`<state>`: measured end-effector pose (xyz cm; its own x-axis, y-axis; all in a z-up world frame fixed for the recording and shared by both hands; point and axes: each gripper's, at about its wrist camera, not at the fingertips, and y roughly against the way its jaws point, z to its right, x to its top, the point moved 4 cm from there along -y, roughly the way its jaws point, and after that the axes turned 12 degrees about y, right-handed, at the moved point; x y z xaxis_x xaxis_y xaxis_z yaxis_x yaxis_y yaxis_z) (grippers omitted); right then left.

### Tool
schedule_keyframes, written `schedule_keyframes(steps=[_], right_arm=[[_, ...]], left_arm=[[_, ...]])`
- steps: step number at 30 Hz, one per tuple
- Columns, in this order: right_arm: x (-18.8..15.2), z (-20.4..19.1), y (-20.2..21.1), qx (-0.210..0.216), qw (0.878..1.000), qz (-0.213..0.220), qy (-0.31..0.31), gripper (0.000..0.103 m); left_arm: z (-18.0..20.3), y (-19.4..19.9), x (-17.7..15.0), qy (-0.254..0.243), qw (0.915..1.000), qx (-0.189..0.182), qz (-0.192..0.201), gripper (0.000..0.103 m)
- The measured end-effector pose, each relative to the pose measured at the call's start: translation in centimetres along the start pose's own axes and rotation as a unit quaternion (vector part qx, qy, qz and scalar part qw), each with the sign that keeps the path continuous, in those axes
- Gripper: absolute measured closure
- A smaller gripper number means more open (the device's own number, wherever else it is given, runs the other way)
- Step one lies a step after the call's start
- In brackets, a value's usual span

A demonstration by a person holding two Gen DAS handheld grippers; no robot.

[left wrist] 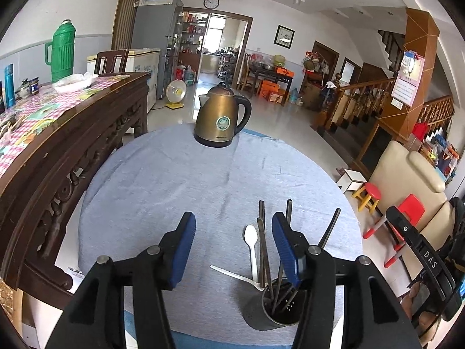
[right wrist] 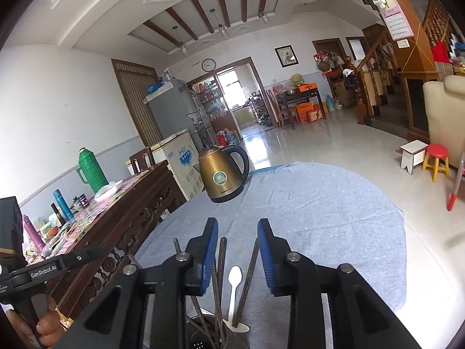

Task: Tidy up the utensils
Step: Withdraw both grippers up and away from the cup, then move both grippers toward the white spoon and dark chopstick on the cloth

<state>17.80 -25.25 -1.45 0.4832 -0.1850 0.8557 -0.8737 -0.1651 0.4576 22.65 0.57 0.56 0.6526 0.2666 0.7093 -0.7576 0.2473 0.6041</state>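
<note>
A dark perforated utensil cup point(left wrist: 274, 309) stands at the near edge of the grey-blue cloth point(left wrist: 180, 180). It holds several dark chopsticks point(left wrist: 263, 247) and two white plastic spoons point(left wrist: 251, 242). My left gripper point(left wrist: 234, 247) is open and empty; its right finger is just above the cup. My right gripper point(right wrist: 237, 254) is open and empty, above the same cup point(right wrist: 209, 334). Chopsticks point(right wrist: 222, 261) and a white spoon point(right wrist: 234, 280) rise between its fingers.
A brass electric kettle point(left wrist: 222, 116) stands at the far edge of the cloth and also shows in the right wrist view point(right wrist: 223, 173). A carved wooden sideboard point(left wrist: 66, 133) with a green thermos point(left wrist: 62, 51) runs along the left. A cream armchair point(left wrist: 407, 192) and red stools are on the right.
</note>
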Motion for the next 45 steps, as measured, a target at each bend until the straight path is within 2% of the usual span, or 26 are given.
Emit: schedule_keyframes(steps=[4, 9, 13, 18, 21, 24, 28, 33, 39, 45], right_arm=[[-0.3, -0.3, -0.1, -0.001, 1.0, -0.004, 0.003, 0.072], [-0.4, -0.2, -0.1, -0.004, 1.0, -0.004, 0.005, 0.072], [-0.6, 0.7, 0.4, -0.024, 1.0, 0.003, 0.011, 0.072], [-1.7, 3.7, 1.1, -0.042, 0.999, 0.005, 0.005, 0.072], [-2.7, 6.1, 1.0, -0.044, 0.999, -0.002, -0.016, 0.072], [-3.7, 8.3, 0.7, -0.043, 0.999, -0.011, -0.031, 0.072], [-4.9, 10.3, 0.3, -0.031, 0.998, -0.015, -0.052, 0.072], [-5.7, 11.6, -0.7, -0.011, 0.998, -0.027, -0.062, 0.072], [-6.1, 12.2, -2.5, 0.027, 0.996, -0.058, -0.056, 0.072], [-5.3, 12.6, -4.2, 0.061, 0.995, -0.077, -0.031, 0.072]], left_arm=[[-0.1, 0.4, -0.6, -0.017, 0.9995, 0.022, 0.014, 0.037], [-1.3, 0.6, -1.1, -0.024, 0.9986, 0.046, 0.009, 0.037], [-2.8, 0.8, -2.1, -0.047, 0.9948, 0.089, 0.017, 0.037], [-6.0, 1.3, -4.1, -0.044, 0.9892, 0.138, 0.02, 0.036], [-7.9, 1.3, -5.2, -0.026, 0.9845, 0.173, 0.008, 0.036], [-8.3, 1.2, -5.4, -0.007, 0.9813, 0.192, 0.002, 0.036], [-6.8, 1.0, -4.2, -0.001, 0.9778, 0.21, 0.006, 0.036], [-4.3, 0.8, -3.4, 0.004, 0.9773, 0.212, 0.007, 0.034], [-3.4, -0.1, -4.2, 0.023, 0.9729, 0.23, -0.013, 0.033], [-3.5, 0.5, -5.2, 0.052, 0.9648, 0.258, -0.008, 0.033]])
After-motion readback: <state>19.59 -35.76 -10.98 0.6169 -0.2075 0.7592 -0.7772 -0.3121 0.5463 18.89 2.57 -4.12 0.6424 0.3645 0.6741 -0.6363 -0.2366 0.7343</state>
